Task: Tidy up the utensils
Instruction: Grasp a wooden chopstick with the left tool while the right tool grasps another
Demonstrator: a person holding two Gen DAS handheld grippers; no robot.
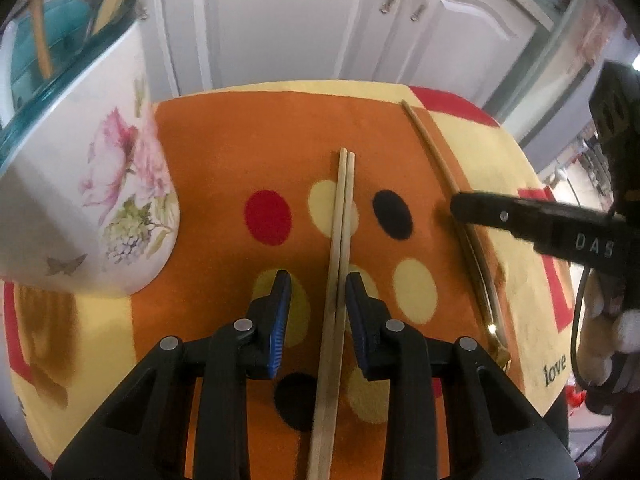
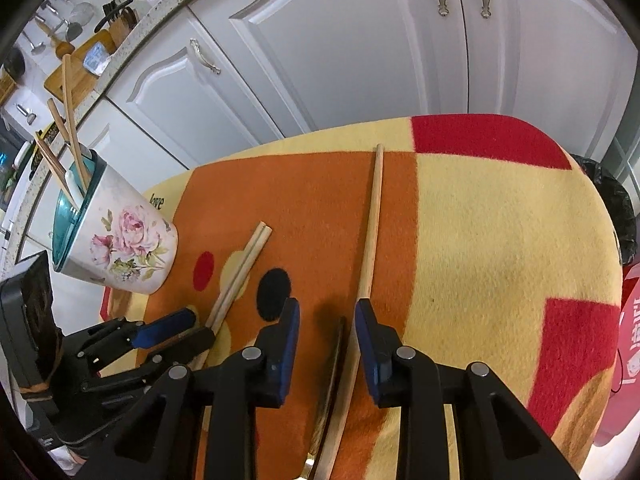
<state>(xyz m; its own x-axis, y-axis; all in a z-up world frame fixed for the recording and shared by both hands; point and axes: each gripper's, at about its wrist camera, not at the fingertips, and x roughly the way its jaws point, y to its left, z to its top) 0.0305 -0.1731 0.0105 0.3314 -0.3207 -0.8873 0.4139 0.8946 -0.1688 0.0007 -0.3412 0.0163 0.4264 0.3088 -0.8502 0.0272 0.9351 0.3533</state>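
The word "love" [image 1: 555,368] was printed on the cloth [image 2: 500,240] over the tabletop, and "DAS" [image 1: 594,245] showed on the right gripper's finger. A floral cup [image 2: 120,248] with a teal liner stood at the cloth's left, holding several wooden sticks and a white utensil. The left gripper [image 1: 318,312] straddled 2 chopsticks [image 1: 340,240] lying side by side on the cloth, its pads a little apart and seemingly not pressing them. The right gripper [image 2: 327,332] stood around a single wooden stick [image 2: 370,240] near a gold utensil [image 1: 486,292]; whether its pads pinched it, I could not tell.
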